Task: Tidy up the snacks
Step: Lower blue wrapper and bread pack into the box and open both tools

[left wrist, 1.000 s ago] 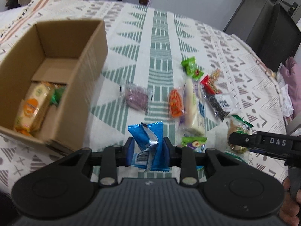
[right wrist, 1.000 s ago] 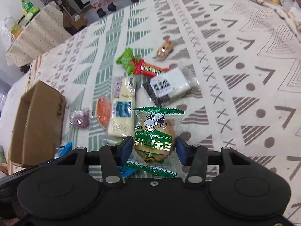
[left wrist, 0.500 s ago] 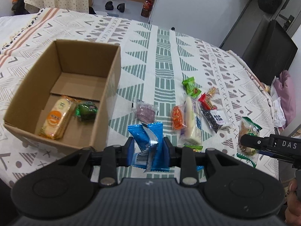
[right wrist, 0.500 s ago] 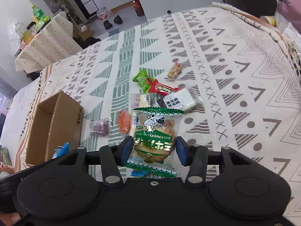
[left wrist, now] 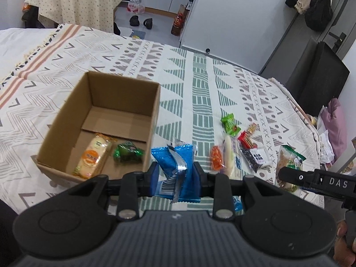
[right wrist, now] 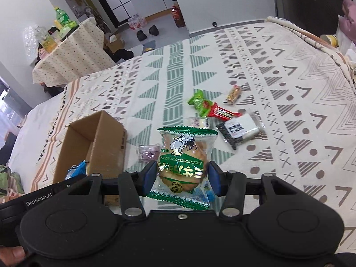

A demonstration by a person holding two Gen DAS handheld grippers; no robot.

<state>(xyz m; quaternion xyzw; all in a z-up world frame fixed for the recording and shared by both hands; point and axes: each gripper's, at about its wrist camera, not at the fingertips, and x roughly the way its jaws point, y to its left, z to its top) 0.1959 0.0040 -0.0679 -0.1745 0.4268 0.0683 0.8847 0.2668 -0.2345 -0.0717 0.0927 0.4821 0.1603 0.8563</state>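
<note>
My left gripper (left wrist: 175, 175) is shut on a blue snack packet (left wrist: 175, 166), held above the patterned bedspread just right of an open cardboard box (left wrist: 124, 84). Inside the box lie an orange-and-yellow cracker pack (left wrist: 92, 155) and a green wrapped snack (left wrist: 128, 153). My right gripper (right wrist: 181, 175) is shut on a green-edged biscuit packet (right wrist: 183, 155) with a cow picture, lifted over the bed; the same packet (left wrist: 290, 158) shows at the right of the left wrist view. The box (right wrist: 95, 142) lies to the left of it.
Loose snacks lie on the bedspread (right wrist: 278, 71): a green packet (right wrist: 198, 102), a red bar (right wrist: 221, 112), a black-and-white pack (right wrist: 241, 130), a small brown candy (right wrist: 233, 93), a purple packet (right wrist: 148, 152), an orange packet (left wrist: 217, 156) and a pale long pack (left wrist: 229, 155). A draped side table (right wrist: 69, 53) stands beyond the bed.
Both grippers have risen and pulled back with their packets still held. The box and the snacks on the bed look smaller and farther, and more of the room shows.
</note>
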